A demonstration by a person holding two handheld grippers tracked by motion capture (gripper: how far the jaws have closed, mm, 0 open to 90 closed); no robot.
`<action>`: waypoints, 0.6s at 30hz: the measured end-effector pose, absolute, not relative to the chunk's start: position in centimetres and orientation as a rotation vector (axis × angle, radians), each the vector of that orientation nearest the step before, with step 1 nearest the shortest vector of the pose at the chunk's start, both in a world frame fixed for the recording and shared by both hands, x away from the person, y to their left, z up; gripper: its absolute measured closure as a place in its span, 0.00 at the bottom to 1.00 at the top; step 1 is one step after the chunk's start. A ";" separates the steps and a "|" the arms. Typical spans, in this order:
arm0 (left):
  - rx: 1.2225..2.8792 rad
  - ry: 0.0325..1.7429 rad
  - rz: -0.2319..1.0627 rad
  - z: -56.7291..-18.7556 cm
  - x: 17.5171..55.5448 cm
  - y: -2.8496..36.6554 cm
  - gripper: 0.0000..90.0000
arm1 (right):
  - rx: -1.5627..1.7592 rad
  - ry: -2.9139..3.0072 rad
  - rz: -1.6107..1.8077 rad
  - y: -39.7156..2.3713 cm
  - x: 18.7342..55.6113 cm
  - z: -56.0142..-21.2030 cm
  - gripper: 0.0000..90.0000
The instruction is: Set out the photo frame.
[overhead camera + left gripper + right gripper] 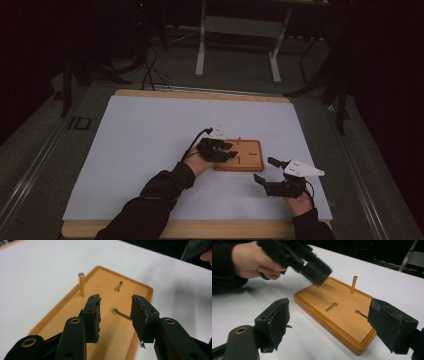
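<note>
One brass peg (81, 284) stands upright near the far edge of the wooden board (105, 322), which lies on the white table (150, 145). Your left gripper (115, 312) hovers over the board, jaws apart and empty, around a keyhole slot (120, 313). Your right gripper (327, 325) waits just beside the board, jaws wide. You seem to be approaching; next, line up on the peg before closing.

White sheet (150, 150) is spread under the fingers (272, 161) (wooden table edge (200, 93) exposed beyond it); a white stand (240, 30) and cables (150, 65) are noted far ahead.
</note>
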State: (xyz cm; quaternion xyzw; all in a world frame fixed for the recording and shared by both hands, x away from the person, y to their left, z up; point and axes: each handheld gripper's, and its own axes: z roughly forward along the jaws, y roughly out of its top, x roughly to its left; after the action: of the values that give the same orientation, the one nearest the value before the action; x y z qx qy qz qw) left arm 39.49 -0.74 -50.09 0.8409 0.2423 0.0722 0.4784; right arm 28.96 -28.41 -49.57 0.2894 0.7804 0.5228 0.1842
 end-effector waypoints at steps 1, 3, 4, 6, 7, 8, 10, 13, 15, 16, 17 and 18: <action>2.057 0.597 0.189 -50.1 39.8 -0.9 0.66 | 0.816 2.204 1.489 -28.4 29.0 -49.6 0.19; 2.063 0.607 0.222 -50.2 40.3 -1.1 0.66 | 0.814 2.207 1.502 -28.4 29.0 -49.6 0.20; 2.057 0.612 0.227 -50.3 40.7 -1.3 0.66 | 0.814 2.207 1.511 -28.4 28.9 -49.6 0.20; 2.055 0.616 0.235 -50.4 41.2 -1.5 0.67 | 0.815 2.207 1.522 -28.4 28.9 -49.5 0.19; 2.059 0.605 0.238 -50.4 41.5 -1.7 0.68 | 0.822 2.204 1.525 -28.4 28.9 -49.5 0.19; 2.064 0.603 0.249 -50.4 41.8 -1.9 0.68 | 0.830 2.209 1.531 -28.5 28.9 -49.5 0.19; 2.068 0.599 0.259 -50.6 42.3 -2.2 0.71 | 0.848 2.206 1.536 -28.5 28.9 -49.5 0.19; 2.085 0.598 0.274 -50.9 43.0 -2.7 0.73 | 0.887 2.204 1.517 -28.5 28.9 -49.4 0.15; 2.084 0.590 0.271 -51.1 43.3 -3.0 0.74 | 0.907 2.185 1.509 -28.5 28.9 -49.4 0.15; 2.086 0.587 0.278 -51.1 43.4 -3.1 0.74 | 0.913 2.174 1.500 -28.5 28.9 -49.3 0.14; 2.090 0.584 0.288 -51.2 43.6 -3.2 0.74 | 0.904 2.175 1.503 -28.6 28.9 -49.3 0.13; 2.092 0.587 0.288 -51.2 43.7 -3.3 0.76 | 0.894 2.175 1.518 -28.6 28.9 -49.3 0.12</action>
State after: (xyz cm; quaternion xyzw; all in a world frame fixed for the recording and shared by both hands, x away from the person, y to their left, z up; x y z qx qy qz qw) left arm 43.70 -3.32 -51.23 0.8488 0.2383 0.1170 0.4573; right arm 28.88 -28.65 -49.26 0.3147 0.7656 0.5345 0.1704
